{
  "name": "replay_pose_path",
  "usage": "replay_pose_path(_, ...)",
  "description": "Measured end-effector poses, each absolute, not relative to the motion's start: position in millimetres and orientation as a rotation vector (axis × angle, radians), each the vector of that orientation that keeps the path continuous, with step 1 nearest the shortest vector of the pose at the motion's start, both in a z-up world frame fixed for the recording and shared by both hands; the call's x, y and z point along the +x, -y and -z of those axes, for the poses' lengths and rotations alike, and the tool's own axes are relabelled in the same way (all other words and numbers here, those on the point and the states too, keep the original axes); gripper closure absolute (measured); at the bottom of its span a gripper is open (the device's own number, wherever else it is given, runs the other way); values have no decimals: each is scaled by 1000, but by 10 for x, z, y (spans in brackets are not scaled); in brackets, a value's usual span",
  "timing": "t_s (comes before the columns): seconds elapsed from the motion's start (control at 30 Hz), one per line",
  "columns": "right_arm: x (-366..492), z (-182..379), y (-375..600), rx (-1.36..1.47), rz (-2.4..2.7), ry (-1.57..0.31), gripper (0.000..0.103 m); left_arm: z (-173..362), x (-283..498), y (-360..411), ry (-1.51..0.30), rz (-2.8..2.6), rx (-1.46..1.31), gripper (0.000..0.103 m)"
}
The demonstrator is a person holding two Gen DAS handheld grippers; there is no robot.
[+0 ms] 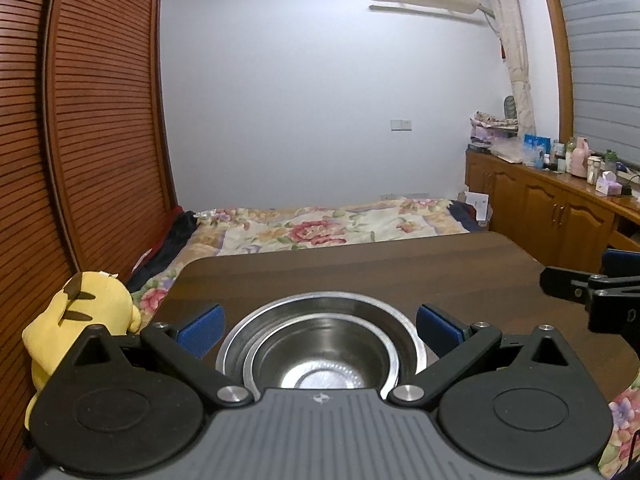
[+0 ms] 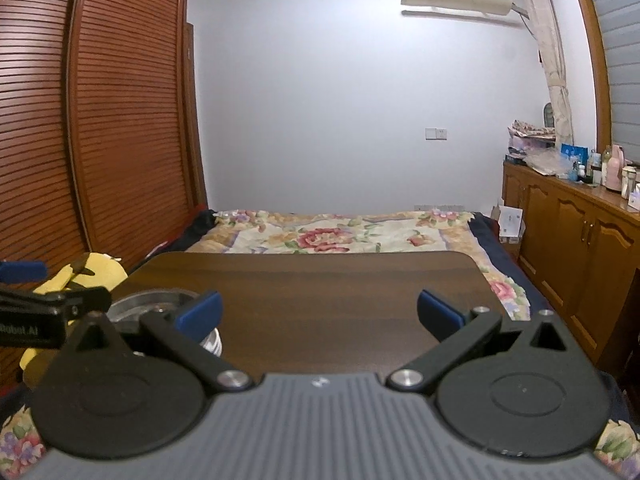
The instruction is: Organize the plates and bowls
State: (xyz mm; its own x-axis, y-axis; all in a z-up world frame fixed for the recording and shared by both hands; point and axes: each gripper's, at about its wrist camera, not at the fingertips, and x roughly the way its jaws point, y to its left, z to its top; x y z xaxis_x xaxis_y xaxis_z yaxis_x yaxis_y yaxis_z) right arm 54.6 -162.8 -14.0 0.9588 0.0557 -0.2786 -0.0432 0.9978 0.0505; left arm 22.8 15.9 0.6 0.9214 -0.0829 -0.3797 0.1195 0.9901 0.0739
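Note:
Two steel bowls (image 1: 320,340) sit nested, the smaller one (image 1: 324,364) inside the larger, on the dark wooden table (image 1: 360,268) near its front edge. My left gripper (image 1: 320,326) hovers open above them, one blue pad on each side of the stack, touching neither. In the right wrist view the same bowls (image 2: 152,304) show at the left, partly hidden by my fingers. My right gripper (image 2: 320,314) is open over bare table with nothing between its pads. The right gripper (image 1: 576,286) also appears at the right edge of the left wrist view.
A yellow plush toy (image 1: 80,320) lies off the table's left edge on the flowered bed (image 1: 320,228). Slatted wardrobe doors (image 1: 100,120) stand at the left, a wooden cabinet (image 1: 540,208) with bottles at the right. A white rim (image 2: 214,342) shows beside the bowls.

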Motion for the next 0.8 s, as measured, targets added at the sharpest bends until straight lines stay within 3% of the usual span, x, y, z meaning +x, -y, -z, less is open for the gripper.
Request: replay_pose_path(0.8,492,530,1584,39,-12,-326,0,488,81,-214,-451,77,69,0)
